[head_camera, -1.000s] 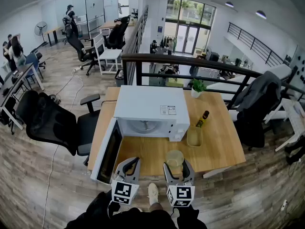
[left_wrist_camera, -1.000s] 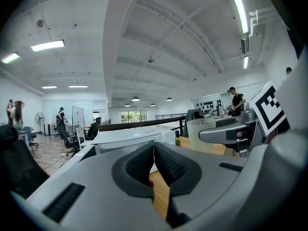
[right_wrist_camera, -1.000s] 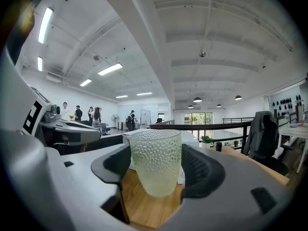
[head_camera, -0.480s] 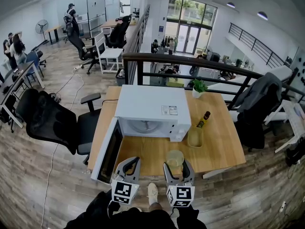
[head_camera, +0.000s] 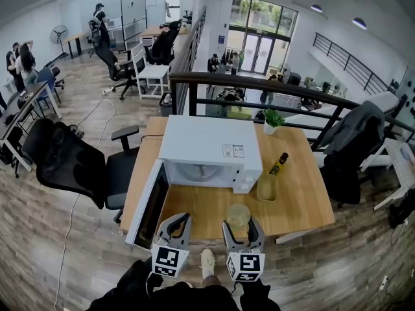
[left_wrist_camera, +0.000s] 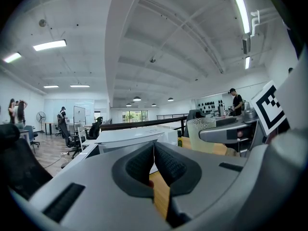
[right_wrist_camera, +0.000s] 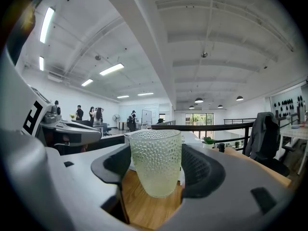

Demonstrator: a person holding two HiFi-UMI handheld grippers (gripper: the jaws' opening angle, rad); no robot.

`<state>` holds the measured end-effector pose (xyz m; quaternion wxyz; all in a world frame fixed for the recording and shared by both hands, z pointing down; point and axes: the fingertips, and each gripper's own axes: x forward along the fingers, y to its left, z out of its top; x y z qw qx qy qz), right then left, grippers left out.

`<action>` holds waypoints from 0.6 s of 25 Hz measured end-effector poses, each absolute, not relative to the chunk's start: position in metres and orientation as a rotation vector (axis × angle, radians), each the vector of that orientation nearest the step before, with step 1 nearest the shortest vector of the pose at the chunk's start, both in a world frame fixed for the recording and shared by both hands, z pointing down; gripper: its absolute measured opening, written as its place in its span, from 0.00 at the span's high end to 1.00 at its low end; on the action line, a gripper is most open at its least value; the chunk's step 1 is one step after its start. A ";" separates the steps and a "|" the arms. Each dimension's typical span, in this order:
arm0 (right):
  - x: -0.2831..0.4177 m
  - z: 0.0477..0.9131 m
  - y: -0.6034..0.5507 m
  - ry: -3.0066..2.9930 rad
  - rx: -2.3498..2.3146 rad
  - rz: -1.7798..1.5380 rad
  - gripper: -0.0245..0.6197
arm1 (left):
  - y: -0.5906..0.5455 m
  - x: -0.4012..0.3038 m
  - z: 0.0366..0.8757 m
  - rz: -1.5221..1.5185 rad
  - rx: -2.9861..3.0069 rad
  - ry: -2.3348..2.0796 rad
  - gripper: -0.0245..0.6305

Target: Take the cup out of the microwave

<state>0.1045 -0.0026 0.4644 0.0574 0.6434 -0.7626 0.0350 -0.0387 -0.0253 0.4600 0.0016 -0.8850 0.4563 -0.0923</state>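
A white microwave [head_camera: 207, 151] stands on the wooden table [head_camera: 305, 199] with its door [head_camera: 148, 206] swung open to the left. The cup [head_camera: 238, 215], a clear dimpled glass, is outside it near the table's front edge. My right gripper [head_camera: 238, 224] is shut on it, and in the right gripper view both pads press the sides of the cup [right_wrist_camera: 156, 162]. My left gripper [head_camera: 179, 220] hovers beside it, in front of the open door, shut with nothing in it. In the left gripper view its pads [left_wrist_camera: 144, 162] meet, and the cup [left_wrist_camera: 201, 134] shows at the right.
A yellowish container [head_camera: 266, 186], a dark bottle [head_camera: 277, 162] and a small potted plant [head_camera: 270, 120] stand to the right of the microwave. A black office chair [head_camera: 65, 164] is left of the table, a chair draped with a jacket [head_camera: 353, 141] is right, and a dark railing [head_camera: 259, 83] runs behind.
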 end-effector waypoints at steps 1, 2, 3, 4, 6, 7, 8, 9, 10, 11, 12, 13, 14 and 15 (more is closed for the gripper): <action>0.104 0.464 -0.003 -2.311 1.950 0.104 0.43 | -0.025 -0.040 0.460 -0.290 -2.776 1.435 0.93; 0.103 0.465 -0.003 -2.310 1.948 0.102 0.43 | -0.025 -0.041 0.460 -0.289 -2.775 1.438 0.93; 0.103 0.465 -0.003 -2.311 1.947 0.101 0.43 | -0.026 -0.041 0.461 -0.289 -2.774 1.440 0.93; 0.102 0.465 -0.003 -2.312 1.945 0.101 0.43 | -0.026 -0.042 0.461 -0.288 -2.773 1.441 0.93; 0.101 0.466 -0.004 -2.314 1.944 0.101 0.43 | -0.027 -0.043 0.461 -0.286 -2.774 1.443 0.93; 0.100 0.466 -0.004 -2.314 1.944 0.102 0.43 | -0.027 -0.043 0.461 -0.286 -2.774 1.443 0.93; 0.100 0.466 -0.004 -2.315 1.943 0.103 0.43 | -0.027 -0.043 0.461 -0.287 -2.775 1.443 0.93; 0.100 0.466 -0.004 -2.316 1.942 0.103 0.43 | -0.027 -0.043 0.462 -0.287 -2.776 1.442 0.93; 0.099 0.466 -0.004 -2.318 1.941 0.102 0.43 | -0.027 -0.044 0.462 -0.285 -2.777 1.443 0.93; 0.099 0.466 -0.004 -2.319 1.941 0.101 0.43 | -0.027 -0.044 0.462 -0.284 -2.777 1.443 0.93; 0.099 0.465 -0.004 -2.319 1.941 0.100 0.43 | -0.027 -0.044 0.462 -0.284 -2.777 1.443 0.93; 0.099 0.465 -0.004 -2.318 1.942 0.100 0.43 | -0.027 -0.044 0.462 -0.284 -2.777 1.443 0.93; 0.099 0.465 -0.005 -2.318 1.943 0.100 0.43 | -0.028 -0.044 0.462 -0.285 -2.776 1.443 0.93; 0.100 0.465 -0.005 -2.318 1.942 0.100 0.43 | -0.028 -0.043 0.462 -0.286 -2.776 1.444 0.93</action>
